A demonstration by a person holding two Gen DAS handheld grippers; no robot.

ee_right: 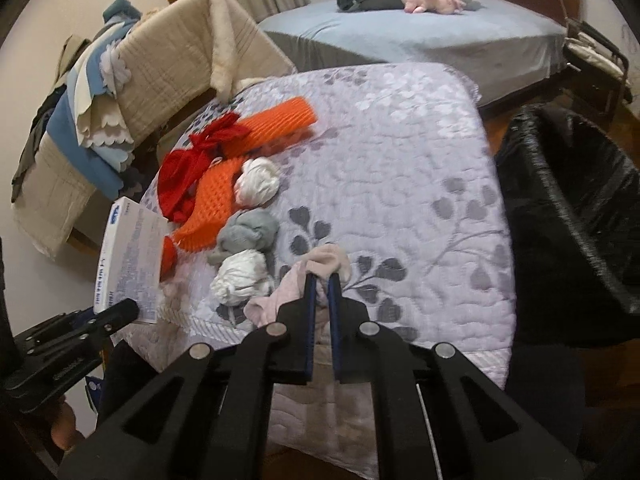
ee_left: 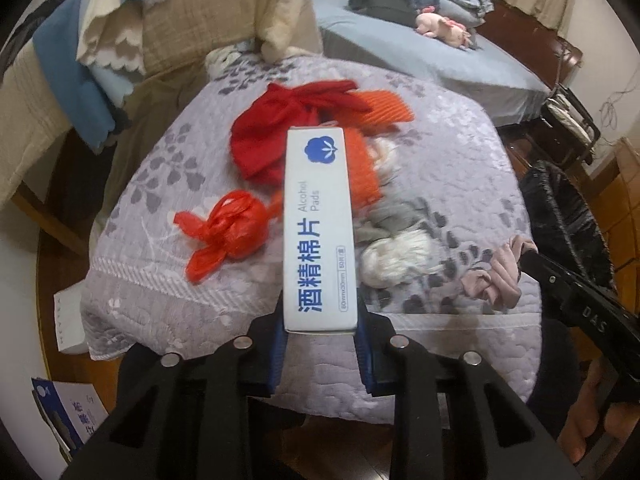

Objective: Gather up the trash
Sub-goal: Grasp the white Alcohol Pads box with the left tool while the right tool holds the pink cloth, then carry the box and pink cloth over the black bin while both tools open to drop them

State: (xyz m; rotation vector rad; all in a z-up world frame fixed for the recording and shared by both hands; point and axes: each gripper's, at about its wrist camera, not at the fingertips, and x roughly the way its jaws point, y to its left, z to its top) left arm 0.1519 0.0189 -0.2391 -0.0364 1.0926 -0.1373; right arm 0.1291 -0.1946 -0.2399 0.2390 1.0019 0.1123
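Your left gripper (ee_left: 320,320) has its jaws pinching the box (ee_left: 318,228) by one end. Your right gripper (ee_right: 322,288) nips the pink cloth (ee_right: 316,276), both ready for the black bin (ee_right: 576,216).

Left gripper (ee_left: 320,320): black two-finger tool with blue pads, pointing steeply down over the lilac leaf-patterned quilted cover (ee_left: 440,152); jaws clamped on the near end of the long white alcohol-pad carton (ee_left: 318,228), which stands clear above the cover.

Right gripper (ee_right: 323,280): same build, angled down over the cover's near edge; jaws nearly together, pinching the crumpled pale-pink cloth (ee_right: 316,268).

Fingers (ee_left: 592,412) of a bare hand grip the right tool's handle, below the cover's near corner.
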